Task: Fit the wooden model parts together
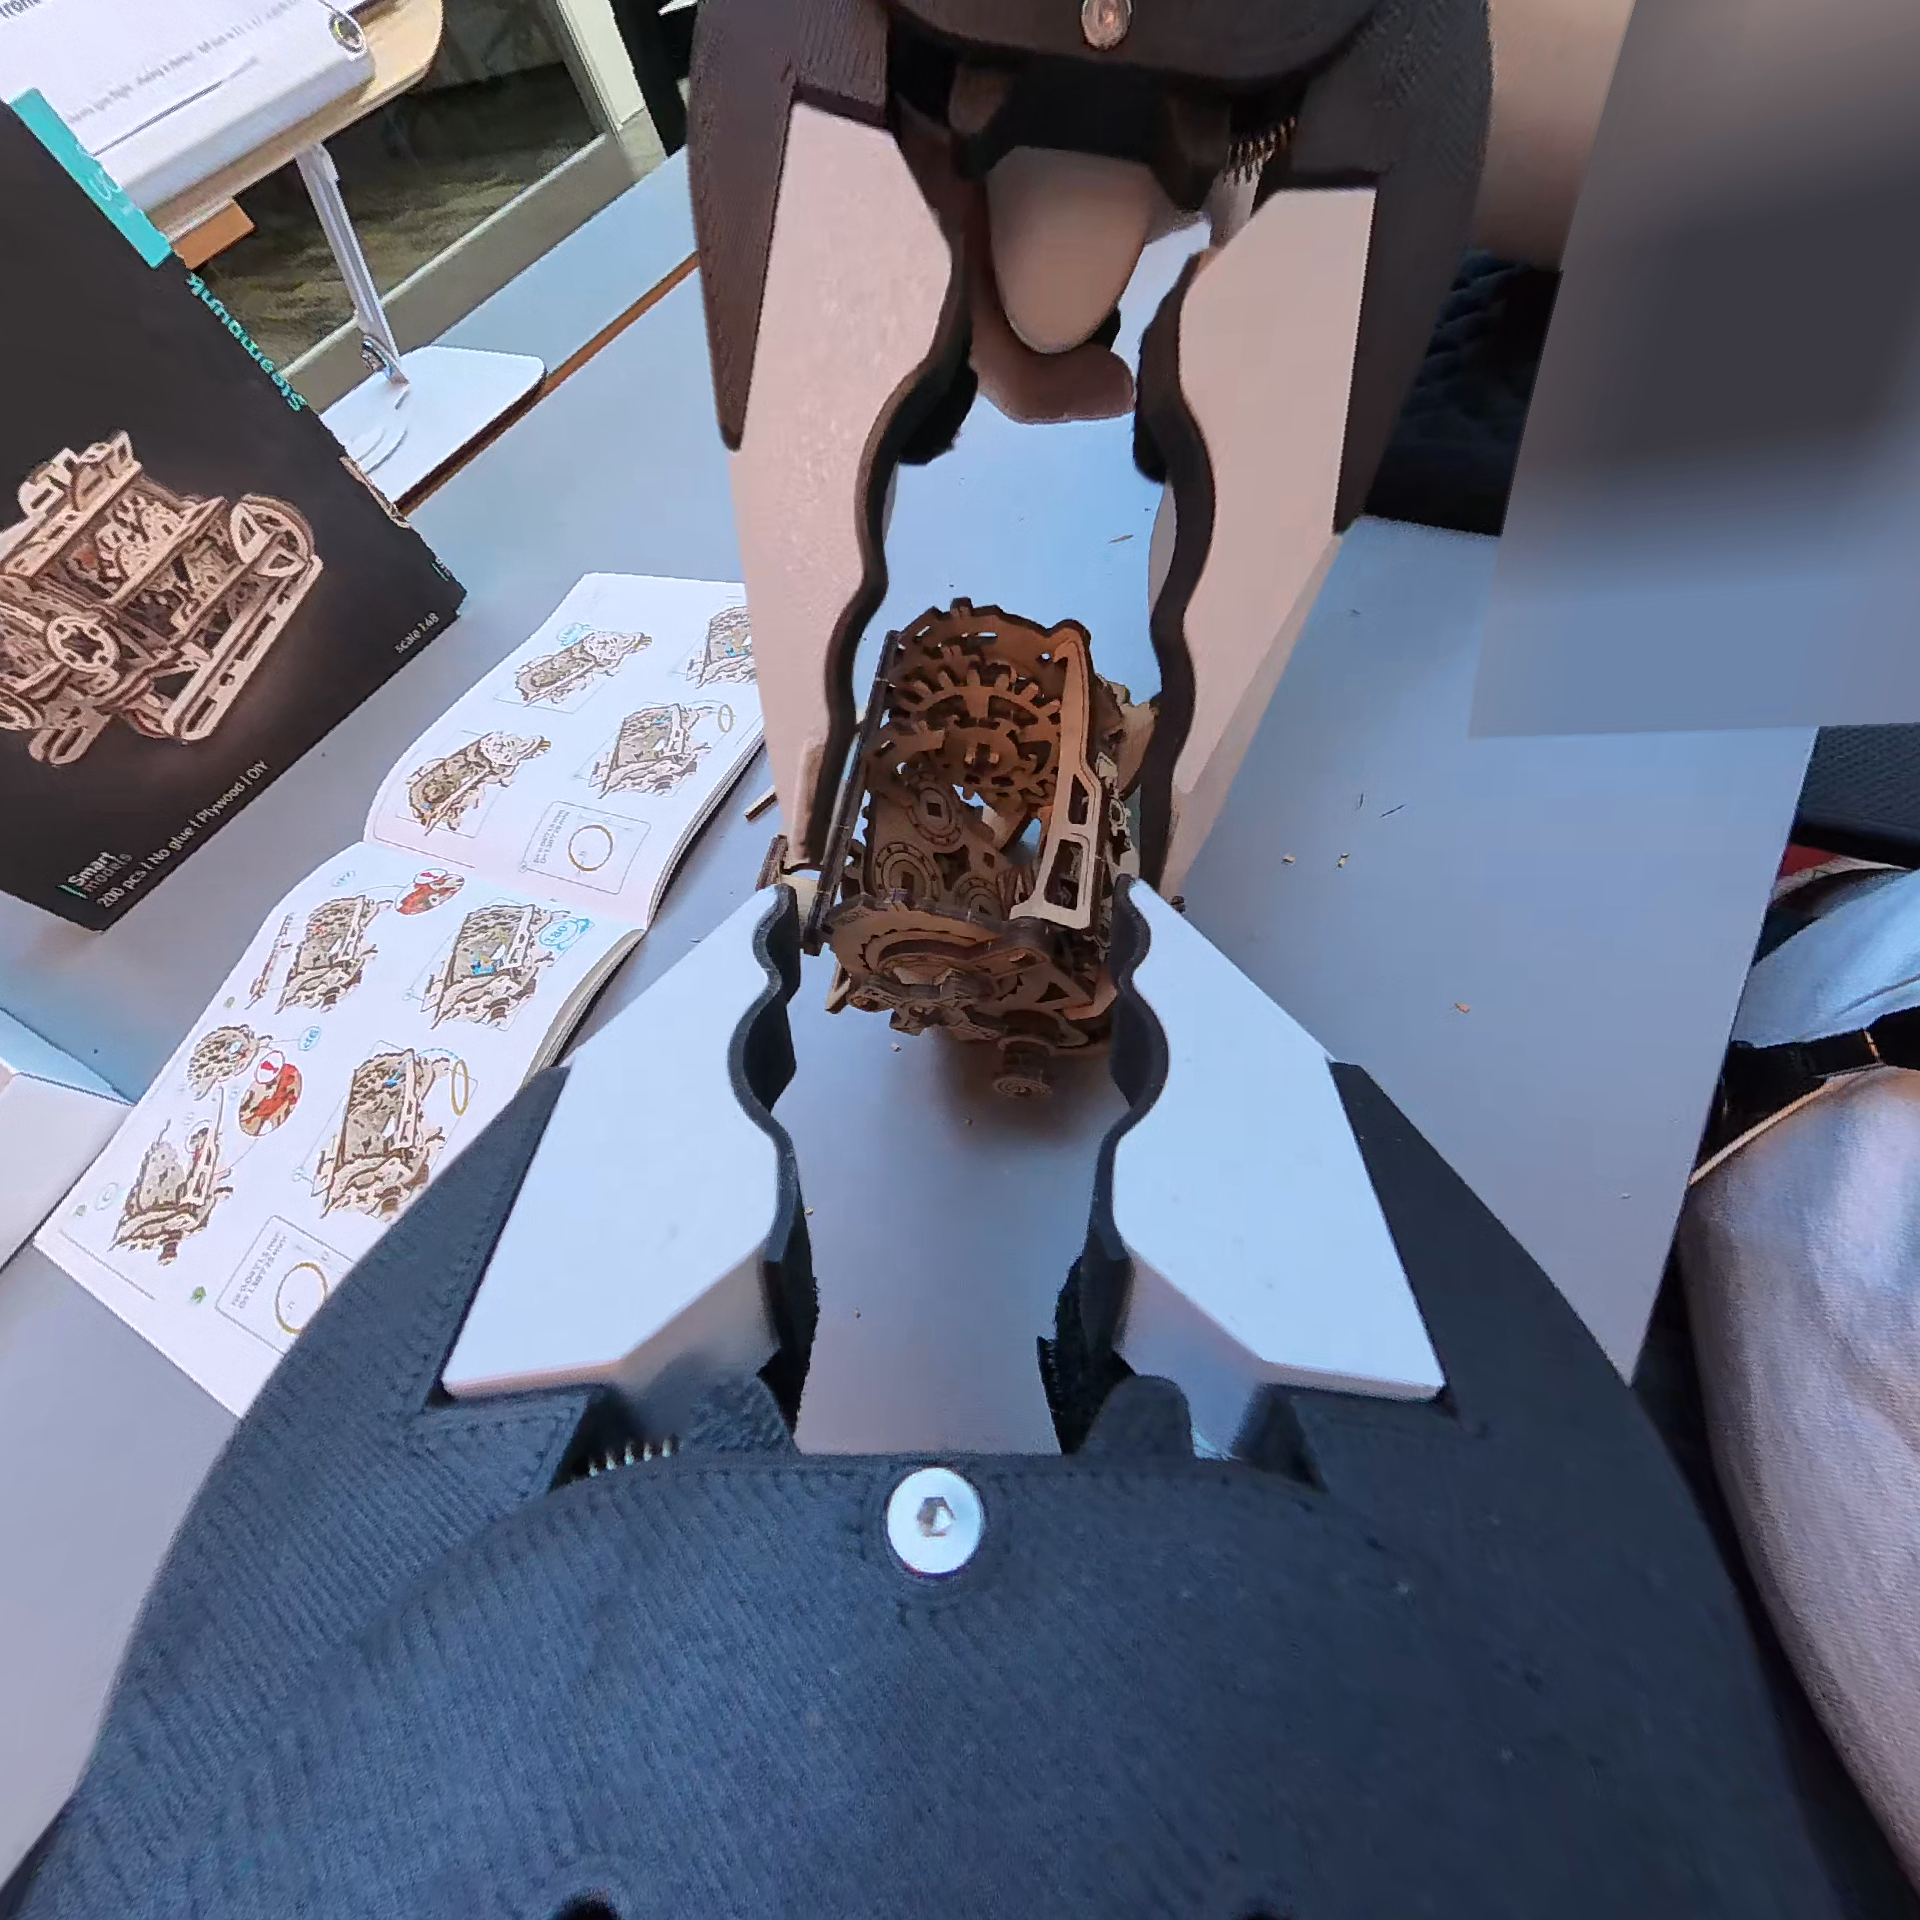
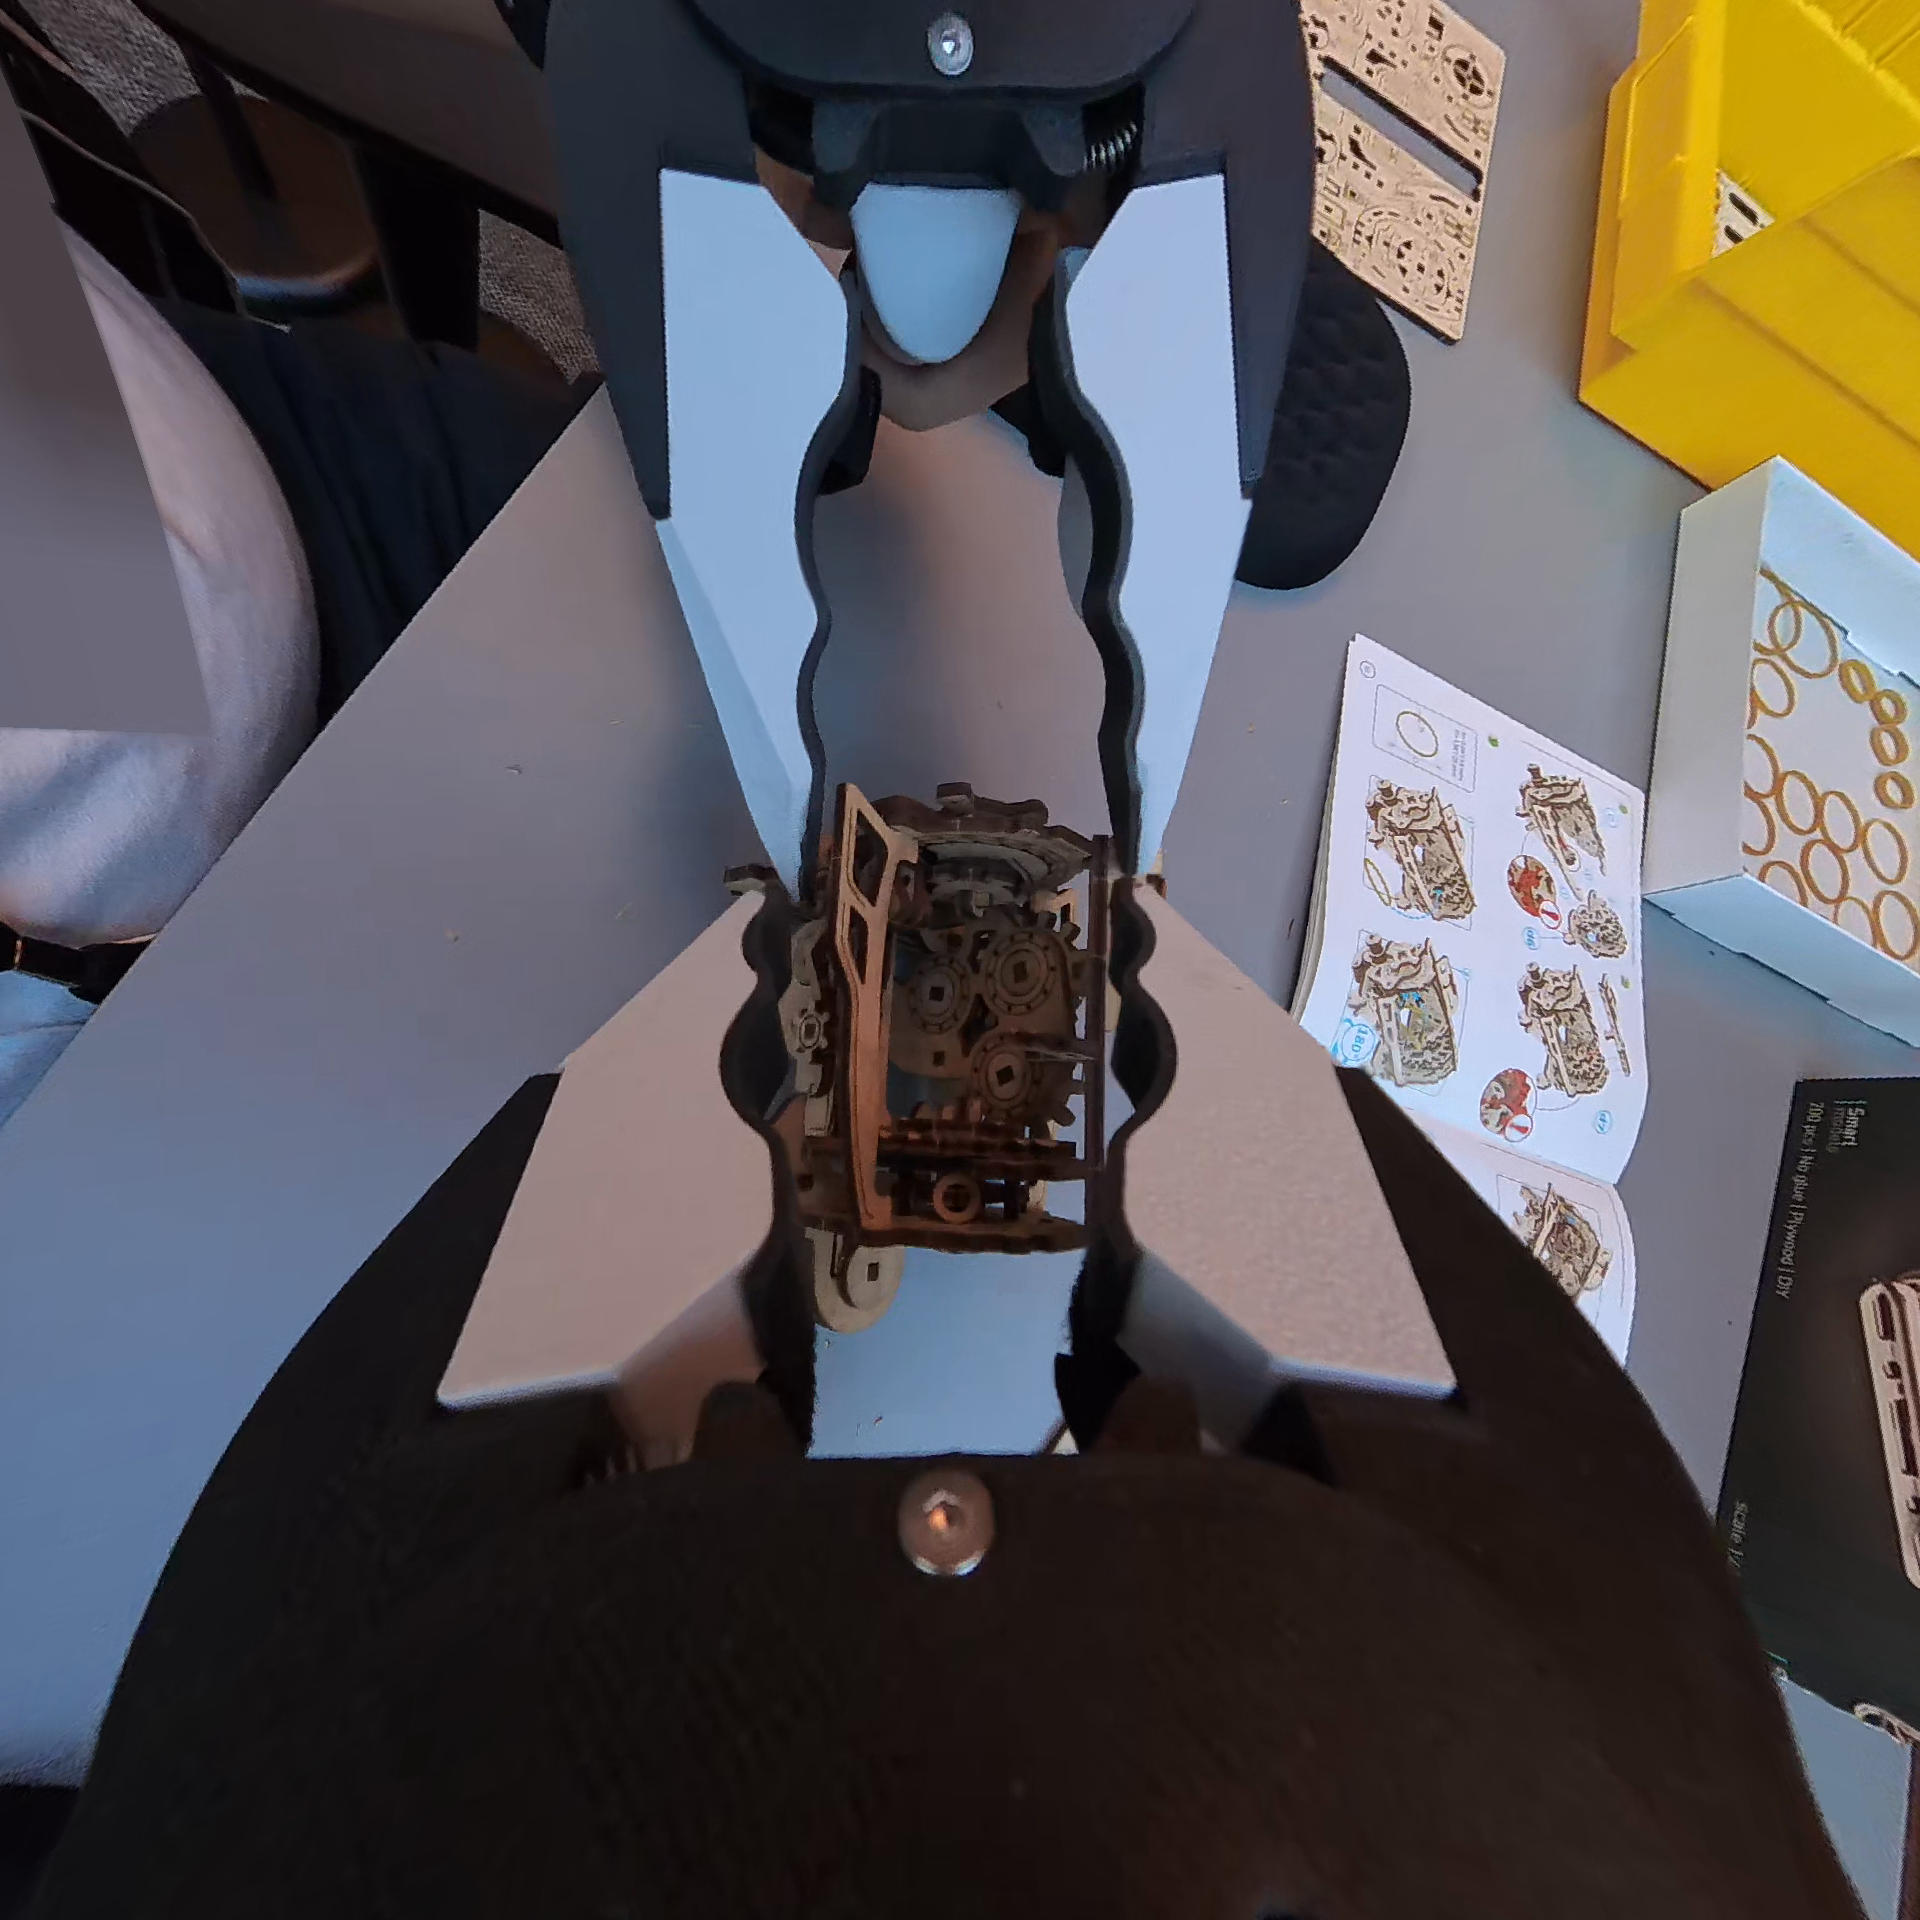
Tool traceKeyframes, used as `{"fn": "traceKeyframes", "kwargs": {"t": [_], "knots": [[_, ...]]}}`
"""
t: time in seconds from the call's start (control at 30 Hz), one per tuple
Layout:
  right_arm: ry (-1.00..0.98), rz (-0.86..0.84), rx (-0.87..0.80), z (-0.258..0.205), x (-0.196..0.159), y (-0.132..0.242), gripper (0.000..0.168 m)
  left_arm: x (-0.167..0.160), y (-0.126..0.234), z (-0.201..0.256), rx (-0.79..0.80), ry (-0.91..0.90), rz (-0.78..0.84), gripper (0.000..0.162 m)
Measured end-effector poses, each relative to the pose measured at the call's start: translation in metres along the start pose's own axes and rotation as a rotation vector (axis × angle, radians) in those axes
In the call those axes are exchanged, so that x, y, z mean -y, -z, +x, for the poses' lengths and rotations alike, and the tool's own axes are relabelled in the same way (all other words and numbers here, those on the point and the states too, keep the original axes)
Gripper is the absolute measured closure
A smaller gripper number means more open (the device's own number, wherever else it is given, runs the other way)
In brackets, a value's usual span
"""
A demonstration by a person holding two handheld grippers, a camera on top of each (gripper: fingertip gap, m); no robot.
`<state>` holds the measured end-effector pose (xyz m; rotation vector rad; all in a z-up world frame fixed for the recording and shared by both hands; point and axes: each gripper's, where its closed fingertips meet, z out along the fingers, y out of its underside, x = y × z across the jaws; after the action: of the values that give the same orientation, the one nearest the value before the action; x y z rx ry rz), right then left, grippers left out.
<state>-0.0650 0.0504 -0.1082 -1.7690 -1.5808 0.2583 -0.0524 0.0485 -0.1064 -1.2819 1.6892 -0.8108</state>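
Note:
The wooden model [image 1: 977, 831], a brown block of laser-cut gears and frames, sits low over the grey table [image 1: 1507, 883], held between the two grippers, which face each other. My left gripper [image 1: 956, 899] closes on its near end in the left wrist view. My right gripper [image 1: 992, 862] comes from the far side and clasps its sides. In the right wrist view the model [image 2: 956, 1018] sits deep between my right gripper's [image 2: 945, 899] fingers. The left gripper [image 2: 966, 857] pinches the far end. Whether the model touches the table I cannot tell.
An open instruction booklet [image 1: 416, 935] and a black model box [image 1: 187, 623] lie to the left. The right wrist view shows the booklet [image 2: 1475, 935], a yellow bin [image 2: 1766, 260], a wooden part sheet [image 2: 1403, 156] and a white box of rings [image 2: 1808, 748]. A person's leg [image 1: 1818, 1351] is at the table edge. The tips of both grippers are at nearly the same place.

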Motion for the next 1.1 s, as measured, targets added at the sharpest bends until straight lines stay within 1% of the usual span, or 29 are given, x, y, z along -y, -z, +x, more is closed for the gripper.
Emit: {"fn": "traceKeyframes", "kwargs": {"t": [0.1, 0.2, 0.37, 0.63, 0.8, 1.0, 1.1], "knots": [[-0.005, -0.027, 0.004, 0.001, -0.002, -0.006, 0.103, 0.000, 0.000, -0.001, -0.001, -0.006, 0.004, 0.106], [-0.016, -0.040, 0.009, 0.002, -0.002, -0.006, 0.109, 0.000, 0.000, -0.002, -0.001, 0.013, 0.030, 0.108], [0.003, -0.054, -0.030, 0.003, -0.004, -0.005, 0.112, 0.000, 0.003, -0.002, 0.035, -0.018, 0.039, 0.110], [0.003, -0.024, -0.044, 0.000, 0.001, -0.007, 0.112, -0.001, 0.006, 0.001, -0.012, -0.009, 0.065, 0.109], [0.033, 0.002, -0.054, -0.002, 0.001, -0.007, 0.113, -0.002, 0.007, 0.003, -0.003, -0.025, 0.070, 0.109], [0.107, 0.038, -0.068, -0.003, 0.003, -0.008, 0.112, 0.001, 0.023, 0.003, -0.031, 0.062, 0.149, 0.106], [0.142, 0.050, -0.063, -0.004, 0.003, -0.007, 0.112, -0.003, 0.029, 0.001, -0.022, 0.054, 0.150, 0.103]]}}
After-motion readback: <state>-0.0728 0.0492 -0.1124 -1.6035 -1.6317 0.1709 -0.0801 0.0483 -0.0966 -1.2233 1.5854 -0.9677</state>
